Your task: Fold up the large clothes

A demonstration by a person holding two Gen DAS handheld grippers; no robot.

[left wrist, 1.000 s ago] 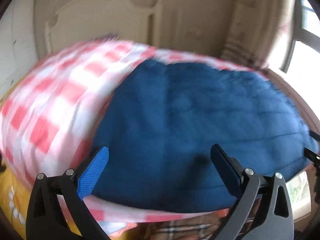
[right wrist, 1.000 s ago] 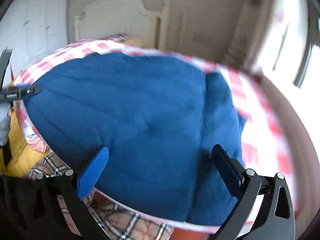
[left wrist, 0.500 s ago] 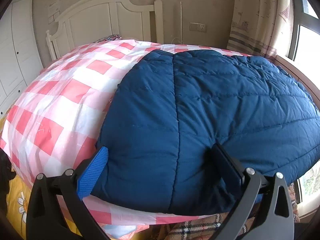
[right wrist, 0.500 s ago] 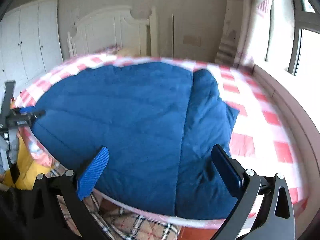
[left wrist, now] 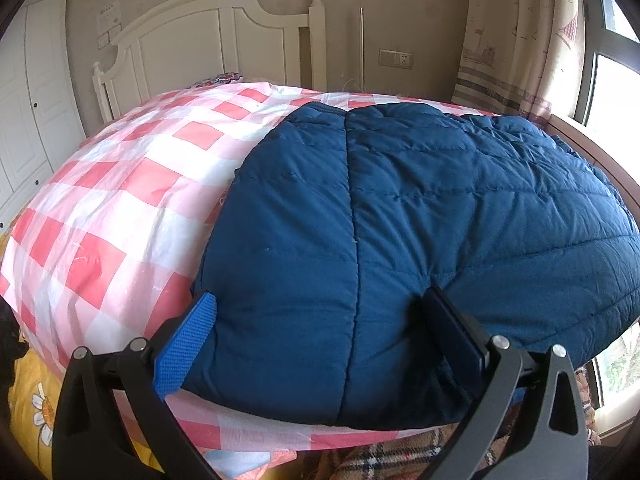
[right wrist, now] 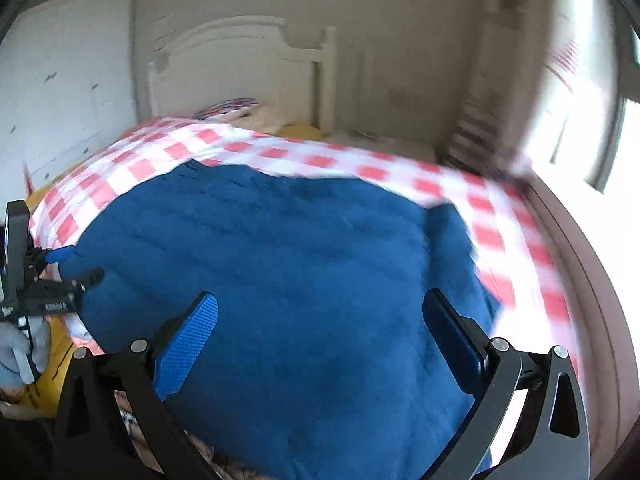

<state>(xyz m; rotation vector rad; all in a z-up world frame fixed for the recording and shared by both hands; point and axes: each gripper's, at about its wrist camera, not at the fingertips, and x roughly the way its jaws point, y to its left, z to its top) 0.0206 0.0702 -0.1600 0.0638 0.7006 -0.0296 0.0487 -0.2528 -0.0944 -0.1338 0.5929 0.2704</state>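
Bed [left wrist: 100, 216] under red-white check sheet, white headboard [left wrist: 208, 36] behind. Blue quilted coat [left wrist: 400, 220] spread flat on sheet, near edge at foot of bed. Left gripper [left wrist: 320, 320] wide, both fingers at coat's near hem, nothing clamped between. Right gripper [right wrist: 320, 320] wide, hovering over coat's middle; that view blurred. Left gripper also seen in right view at coat's left edge [right wrist: 60, 276].

Red-white checked bedsheet [left wrist: 132, 184] over bed; white headboard [left wrist: 208, 36] behind; curtain [left wrist: 516, 36] right; wardrobe [left wrist: 28, 100] left.
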